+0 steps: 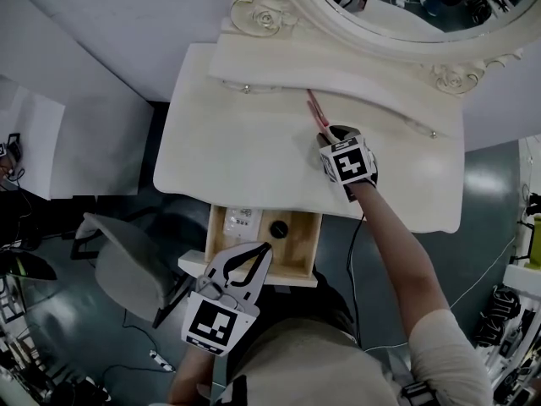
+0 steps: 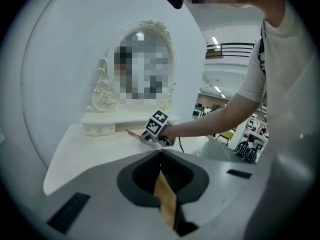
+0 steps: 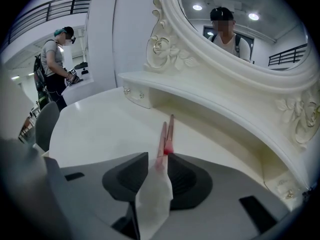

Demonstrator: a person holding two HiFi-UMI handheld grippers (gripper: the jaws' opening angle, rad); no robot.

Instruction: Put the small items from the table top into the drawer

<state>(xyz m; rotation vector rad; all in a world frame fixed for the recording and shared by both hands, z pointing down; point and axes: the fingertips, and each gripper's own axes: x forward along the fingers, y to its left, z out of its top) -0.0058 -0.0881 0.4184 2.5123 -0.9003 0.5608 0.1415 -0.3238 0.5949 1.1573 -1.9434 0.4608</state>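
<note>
While the right hand-held gripper (image 1: 326, 132) (image 3: 159, 156) has its jaws narrowly apart around the near end of the pink sticks (image 1: 314, 106) (image 3: 167, 129), which lie on the counter (image 1: 237, 142), the left hand-held gripper (image 1: 265, 248) (image 2: 160, 154) is closed and empty, with the open drawer (image 1: 304, 245) beneath its tips.

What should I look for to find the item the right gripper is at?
On the white dressing table, look along the foot of the raised shelf below the oval mirror. There lies a pair of slim pink sticks, near end between the jaws of the right gripper. Nothing else on that pale surface is coloured.
</note>
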